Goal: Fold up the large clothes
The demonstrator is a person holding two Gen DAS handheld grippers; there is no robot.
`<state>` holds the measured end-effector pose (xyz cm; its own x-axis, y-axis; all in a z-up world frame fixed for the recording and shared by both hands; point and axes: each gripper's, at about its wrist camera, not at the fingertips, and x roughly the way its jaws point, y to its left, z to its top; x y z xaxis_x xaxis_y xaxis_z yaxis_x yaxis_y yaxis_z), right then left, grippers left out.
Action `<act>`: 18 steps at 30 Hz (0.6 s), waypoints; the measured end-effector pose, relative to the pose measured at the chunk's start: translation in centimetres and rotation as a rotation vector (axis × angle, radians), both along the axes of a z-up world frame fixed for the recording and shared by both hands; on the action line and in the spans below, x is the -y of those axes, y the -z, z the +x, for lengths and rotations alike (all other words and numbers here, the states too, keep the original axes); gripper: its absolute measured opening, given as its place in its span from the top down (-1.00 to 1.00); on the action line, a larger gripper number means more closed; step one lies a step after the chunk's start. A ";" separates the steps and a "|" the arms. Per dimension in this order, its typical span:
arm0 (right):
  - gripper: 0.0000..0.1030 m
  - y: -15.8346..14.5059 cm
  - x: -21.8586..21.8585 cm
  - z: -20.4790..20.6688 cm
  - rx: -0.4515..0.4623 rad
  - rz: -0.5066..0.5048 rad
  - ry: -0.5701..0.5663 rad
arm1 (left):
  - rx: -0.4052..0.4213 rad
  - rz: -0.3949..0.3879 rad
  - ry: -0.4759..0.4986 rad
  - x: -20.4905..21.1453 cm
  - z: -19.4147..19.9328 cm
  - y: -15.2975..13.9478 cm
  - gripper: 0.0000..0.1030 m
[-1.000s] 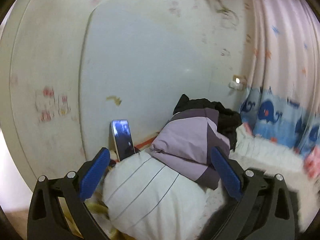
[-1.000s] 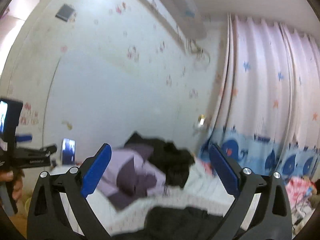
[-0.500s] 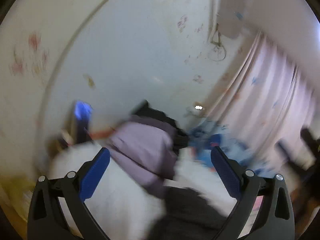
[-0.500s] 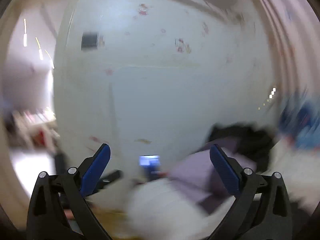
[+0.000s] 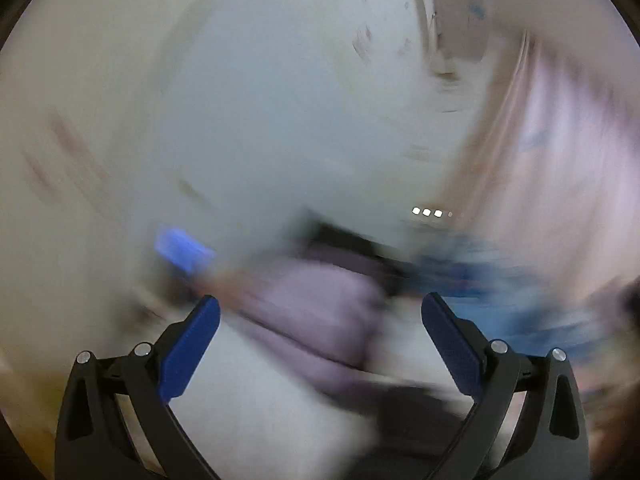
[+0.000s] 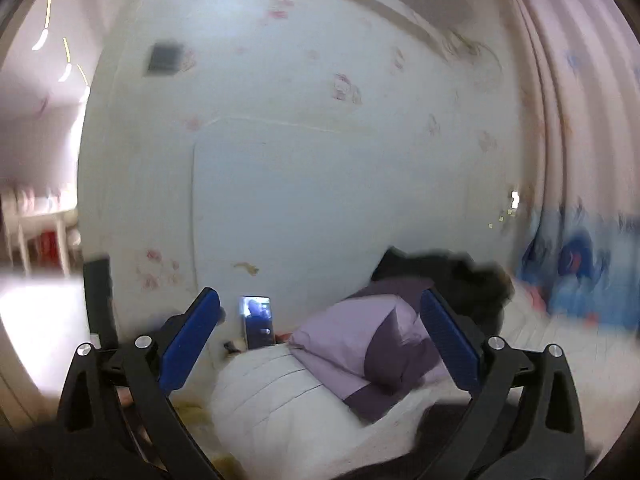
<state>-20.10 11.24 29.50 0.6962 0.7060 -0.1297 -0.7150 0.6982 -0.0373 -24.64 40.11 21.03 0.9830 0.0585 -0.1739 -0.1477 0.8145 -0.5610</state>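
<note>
A lilac and dark purple padded garment (image 6: pixel 372 344) lies on a white quilted pillow (image 6: pixel 280 400) at the head of the bed. Black clothes (image 6: pixel 452 276) are heaped behind it. My right gripper (image 6: pixel 320 340) is open, held above the bed, with nothing between its blue pads. A dark garment (image 6: pixel 452 424) lies low on the bed below it. The left wrist view is badly blurred; the lilac garment (image 5: pixel 316 316) shows as a smear. My left gripper (image 5: pixel 320 340) is open and holds nothing. A dark cloth (image 5: pixel 416 412) lies below it.
A lit phone (image 6: pixel 258 320) leans on the pale headboard (image 6: pixel 320 208). Pink curtains with blue whales (image 6: pixel 576 248) hang at the right. A doorway into a bright room (image 6: pixel 36 240) opens at the left. White bedding (image 6: pixel 568 344) spreads to the right.
Both cameras have swung fast: the right one turned left towards the headboard and doorway, the left one tilted up and right. Both grippers stayed open, holding nothing.
</note>
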 end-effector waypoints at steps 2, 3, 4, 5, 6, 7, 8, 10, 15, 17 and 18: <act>-0.86 -0.2 0.4 -1.0 0.136 -0.016 0.144 | 0.037 -0.125 0.058 -0.9 0.3 0.3 -0.87; -0.86 -0.2 0.5 -1.6 0.194 -0.028 0.204 | 0.039 -0.108 0.032 -1.0 0.3 0.1 -0.87; -0.86 -0.2 0.7 -2.2 0.230 -0.027 0.230 | 0.027 -0.053 -0.027 -0.6 0.1 -0.5 -0.87; -0.86 -0.2 0.9 -2.6 0.267 -0.021 0.265 | 0.010 0.004 -0.087 -0.1 0.0 -0.9 -0.87; -0.86 -0.2 0.9 -3.1 0.308 -0.018 0.302 | -0.031 0.096 -0.196 0.8 0.0 -1.5 -0.87; -0.86 -0.2 0.9 -3.5 0.340 -0.021 0.323 | -0.056 0.141 -0.259 1.1 0.2 -1.7 -0.87; -0.86 -0.2 1.1 -3.4 0.332 -0.019 0.307 | -0.075 0.169 -0.296 1.2 0.5 -1.9 -0.87; -0.86 -0.8 1.7 -2.9 0.246 0.018 0.175 | -0.062 0.089 -0.147 0.0 1.6 -2.0 -0.87; -0.86 -1.9 4.0 -0.8 0.070 0.144 0.013 | -0.001 0.052 0.139 0.7 7.9 -2.5 -0.87; -0.86 -2.1 5.0 -0.8 0.091 0.151 0.035 | 0.019 0.075 0.189 1.6 10.7 -2.8 -0.87; -0.86 -2.3 5.4 -0.6 0.097 0.153 0.047 | 0.029 0.081 0.201 2.0 12.4 -3.2 -0.87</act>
<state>-20.73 5.83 31.75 0.7327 0.6790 0.0460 -0.6799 0.7333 0.0047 -12.23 38.13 24.19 0.9809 -0.1263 -0.1478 0.0373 0.8683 -0.4946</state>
